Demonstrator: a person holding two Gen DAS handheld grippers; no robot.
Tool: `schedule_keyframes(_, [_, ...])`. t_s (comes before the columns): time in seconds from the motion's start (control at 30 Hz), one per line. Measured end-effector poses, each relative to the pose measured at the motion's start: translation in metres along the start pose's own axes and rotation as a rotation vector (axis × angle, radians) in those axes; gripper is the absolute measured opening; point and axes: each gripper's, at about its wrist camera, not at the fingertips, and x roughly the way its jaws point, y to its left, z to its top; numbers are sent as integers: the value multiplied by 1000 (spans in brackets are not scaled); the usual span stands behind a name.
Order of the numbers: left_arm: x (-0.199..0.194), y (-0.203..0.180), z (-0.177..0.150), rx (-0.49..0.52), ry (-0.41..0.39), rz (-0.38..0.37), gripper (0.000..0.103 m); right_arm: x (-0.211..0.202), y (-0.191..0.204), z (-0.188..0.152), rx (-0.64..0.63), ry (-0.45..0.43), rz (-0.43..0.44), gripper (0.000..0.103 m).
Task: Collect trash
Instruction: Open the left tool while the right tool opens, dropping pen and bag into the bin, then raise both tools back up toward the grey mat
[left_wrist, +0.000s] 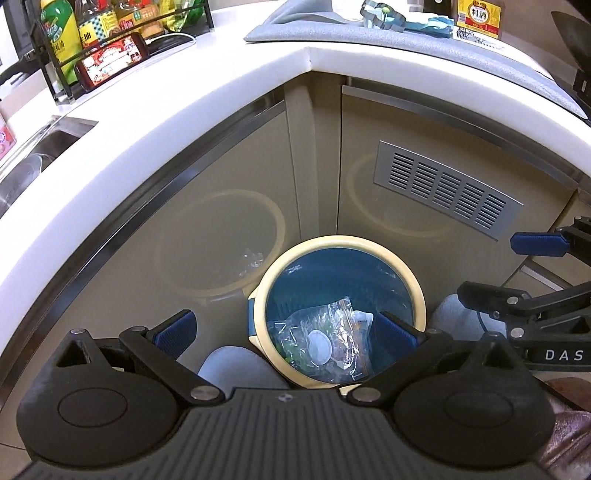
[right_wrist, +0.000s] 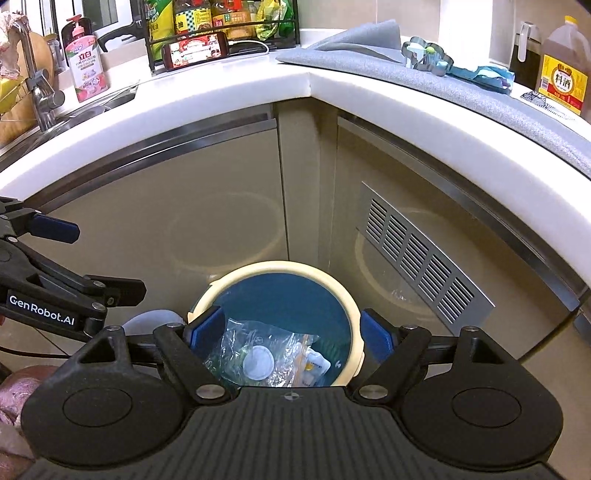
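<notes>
A round bin (left_wrist: 384, 245) with a cream rim and blue inside stands on the floor in the cabinet corner. Inside it lie a crumpled clear plastic bag with a white round lid (left_wrist: 320, 343) and a small white packet. My left gripper (left_wrist: 288, 330) hangs above the bin's near left side, open, with nothing between its blue pads. My right gripper (right_wrist: 291, 332) hovers over the same bin (right_wrist: 277, 267), open and empty, above the bagged trash (right_wrist: 266, 358). Each gripper shows in the other's view: the right gripper (left_wrist: 513, 269) and the left gripper (right_wrist: 92, 258), both open.
The white L-shaped counter (right_wrist: 207, 99) carries a grey mat (right_wrist: 369, 44), metal cutters (right_wrist: 424, 55), a blue crumpled piece (right_wrist: 484, 75), a cooking-wine bottle (right_wrist: 563, 70), a bottle rack with a phone (right_wrist: 195, 50), and a sink with a tap (right_wrist: 40, 92). A vent grille (right_wrist: 424, 258) sits on the right cabinet door.
</notes>
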Motion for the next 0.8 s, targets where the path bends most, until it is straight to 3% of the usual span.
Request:
schedule_keyframes(0.5, [4,2,0,-8,11,6,103,7,-4,-2,21,19,8,83])
schedule_keyframes(0.67, [-1,4,3,5,-16,28,103,-3,-13,7,27,-46,-15,83])
schedule_keyframes(0.8, [-8,12,14,-29,-24,11,103,-20,-33,34,65,-128,-30,83])
